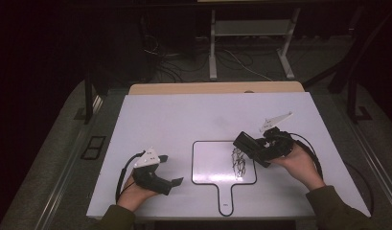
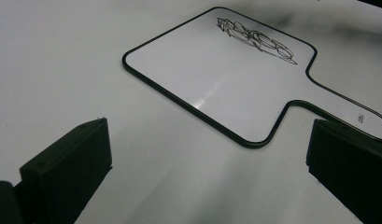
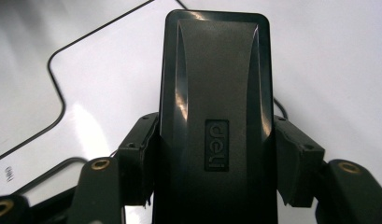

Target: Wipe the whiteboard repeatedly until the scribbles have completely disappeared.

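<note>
A small white paddle-shaped whiteboard (image 1: 208, 165) with a black rim lies flat at the table's middle, handle toward me. A black scribble (image 1: 239, 162) marks its right side. My right gripper (image 1: 258, 149) is shut on a black eraser block (image 1: 246, 143), held just above the board's right edge next to the scribble. In the right gripper view the eraser (image 3: 216, 93) sits clamped between both pads (image 3: 142, 158), with the whiteboard (image 3: 100, 93) beneath it. My left gripper (image 1: 170, 170) rests open left of the board; the left gripper view shows the whiteboard (image 2: 216, 79) and scribble (image 2: 254, 41) ahead of the open gripper (image 2: 207, 177).
The white tabletop (image 1: 184, 120) has bare room around the board. Beyond its far edge are a wooden strip (image 1: 213, 88), dark floor, cables and a metal stand's legs (image 1: 213, 52).
</note>
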A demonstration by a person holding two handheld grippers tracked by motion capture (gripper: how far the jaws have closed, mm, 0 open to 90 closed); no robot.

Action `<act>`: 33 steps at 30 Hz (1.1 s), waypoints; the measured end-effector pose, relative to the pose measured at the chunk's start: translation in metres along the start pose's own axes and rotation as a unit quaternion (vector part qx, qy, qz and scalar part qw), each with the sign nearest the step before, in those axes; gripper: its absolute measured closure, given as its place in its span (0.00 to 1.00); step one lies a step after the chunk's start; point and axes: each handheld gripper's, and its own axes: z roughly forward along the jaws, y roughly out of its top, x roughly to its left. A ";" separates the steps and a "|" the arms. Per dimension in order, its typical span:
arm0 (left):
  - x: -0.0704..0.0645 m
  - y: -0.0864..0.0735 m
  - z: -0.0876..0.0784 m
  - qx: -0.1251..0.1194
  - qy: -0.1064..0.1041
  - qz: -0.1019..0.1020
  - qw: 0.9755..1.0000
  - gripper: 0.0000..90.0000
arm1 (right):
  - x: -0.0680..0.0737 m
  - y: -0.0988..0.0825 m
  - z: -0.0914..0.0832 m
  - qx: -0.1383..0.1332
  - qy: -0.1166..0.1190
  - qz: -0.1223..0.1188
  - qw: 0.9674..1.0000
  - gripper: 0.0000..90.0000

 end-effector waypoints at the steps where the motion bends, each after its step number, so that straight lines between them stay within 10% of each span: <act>1: 0.000 0.000 0.000 0.001 0.000 0.002 1.000 0.00 | -0.001 0.001 0.001 0.000 0.000 0.000 1.000 0.43; 33: 0.003 -0.003 -0.001 -0.005 -0.003 -0.002 1.000 0.00 | -0.016 0.021 0.058 0.061 -0.027 -0.023 0.998 0.43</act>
